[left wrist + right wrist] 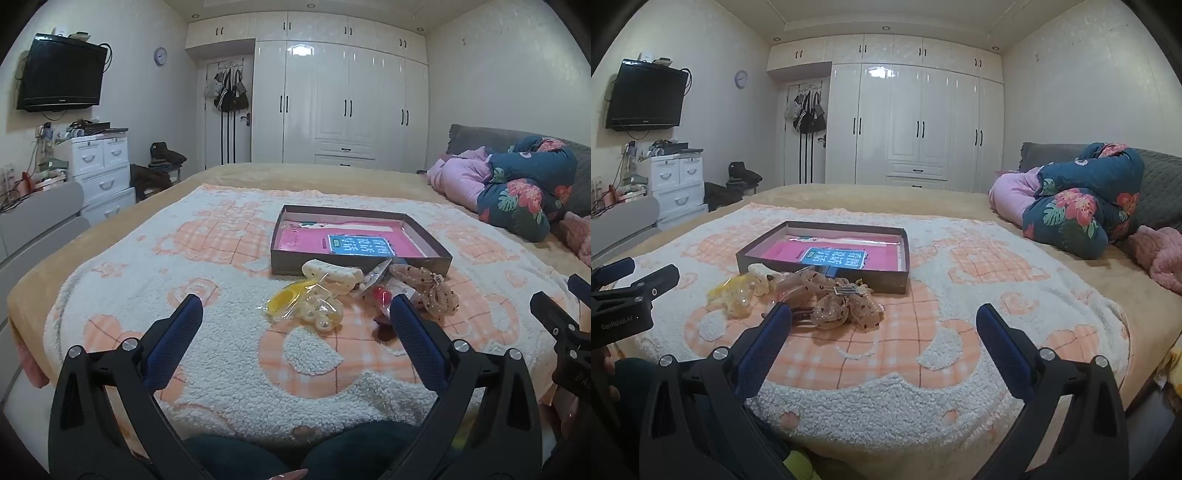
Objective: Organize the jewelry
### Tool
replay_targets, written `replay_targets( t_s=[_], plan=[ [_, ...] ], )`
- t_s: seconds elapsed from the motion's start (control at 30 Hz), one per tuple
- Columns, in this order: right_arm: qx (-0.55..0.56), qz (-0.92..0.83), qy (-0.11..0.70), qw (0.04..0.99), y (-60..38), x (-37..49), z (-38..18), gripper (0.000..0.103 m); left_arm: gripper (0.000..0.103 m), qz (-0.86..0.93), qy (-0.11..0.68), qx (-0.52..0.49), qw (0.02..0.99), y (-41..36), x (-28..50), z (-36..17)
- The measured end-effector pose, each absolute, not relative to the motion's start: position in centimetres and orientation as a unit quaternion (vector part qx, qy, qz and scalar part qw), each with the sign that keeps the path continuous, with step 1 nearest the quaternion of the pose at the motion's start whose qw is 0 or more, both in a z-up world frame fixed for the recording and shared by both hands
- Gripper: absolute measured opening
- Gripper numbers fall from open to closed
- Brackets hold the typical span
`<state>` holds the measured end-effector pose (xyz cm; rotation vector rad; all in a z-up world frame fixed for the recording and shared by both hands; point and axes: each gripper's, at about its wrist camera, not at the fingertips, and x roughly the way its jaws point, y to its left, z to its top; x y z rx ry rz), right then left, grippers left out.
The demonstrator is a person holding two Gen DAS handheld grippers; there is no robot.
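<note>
A small pile of hair and jewelry pieces lies on the fleecy blanket in front of a shallow brown box (pixel 332 267) with a pink lining. In the pile are a white claw clip (pixel 332 275), a yellow packet (pixel 288 301), pearl pieces in clear wrap (pixel 321 315), a red bit (pixel 380 295) and a spotted beige bow (pixel 430 291). My left gripper (pixel 295 308) hovers open just short of the pile, with nothing between its fingers. My right gripper (pixel 884 315) is open too, near the spotted bow (pixel 846 308) and to the right of the box (pixel 820 275).
Folded floral and pink quilts (pixel 1067 206) are heaped at the bed's right side. The blanket's near edge runs just below both grippers, with a person's dark-clad knees (pixel 295 454) under it. Each gripper shows at the edge of the other's view.
</note>
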<state>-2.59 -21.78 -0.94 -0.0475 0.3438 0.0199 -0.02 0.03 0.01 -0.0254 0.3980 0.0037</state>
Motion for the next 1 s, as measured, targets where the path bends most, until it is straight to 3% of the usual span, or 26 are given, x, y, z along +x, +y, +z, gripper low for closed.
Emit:
replay_targets(
  t_s=[1.0],
  plan=[
    [-0.028,0.012,0.163,0.986,-21.7,-2.9,-0.5,0.097,0.092,-0.002,0.184,-0.009,0.983,-0.3,-0.2,0.5]
  ],
)
